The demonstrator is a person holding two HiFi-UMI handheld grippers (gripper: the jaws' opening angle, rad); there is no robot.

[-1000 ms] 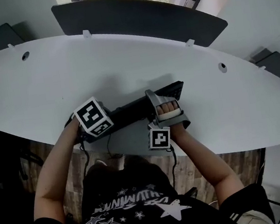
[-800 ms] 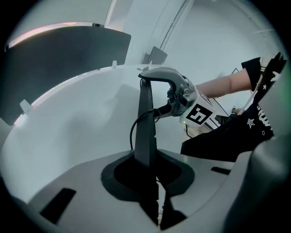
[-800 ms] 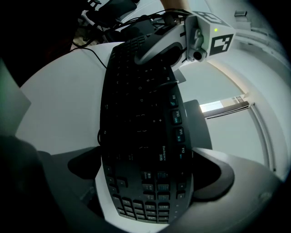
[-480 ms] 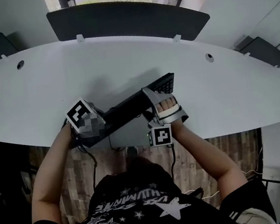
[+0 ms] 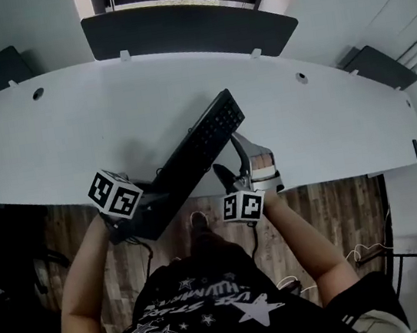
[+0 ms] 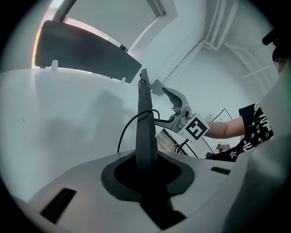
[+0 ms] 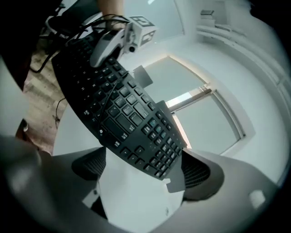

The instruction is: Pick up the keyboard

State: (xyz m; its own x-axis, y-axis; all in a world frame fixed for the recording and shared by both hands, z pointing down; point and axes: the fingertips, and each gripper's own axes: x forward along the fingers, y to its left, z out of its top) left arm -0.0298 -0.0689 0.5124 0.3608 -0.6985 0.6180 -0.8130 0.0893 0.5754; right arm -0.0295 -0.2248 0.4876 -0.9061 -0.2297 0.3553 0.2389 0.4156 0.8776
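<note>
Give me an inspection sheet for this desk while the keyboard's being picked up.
Surface: white curved desk, small holes near its back edge.
Job's things: black keyboard, raised and slanted, far end toward the divider.
Clutter: nothing seen.
Grippers: left gripper shut on the keyboard's near end; right gripper open, jaws wide apart at the keyboard's right side, not clamping it.
Cables: thin black cable arcing off the keyboard.
Surroundings: dark divider panel behind the desk, window beyond, wood floor below.

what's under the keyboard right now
The keyboard is lifted and tilted. Under its far end lies the white desk; its near end, clamped in the left gripper, hangs past the desk edge over wooden floor. The desk patch right beneath it is covered.
</note>
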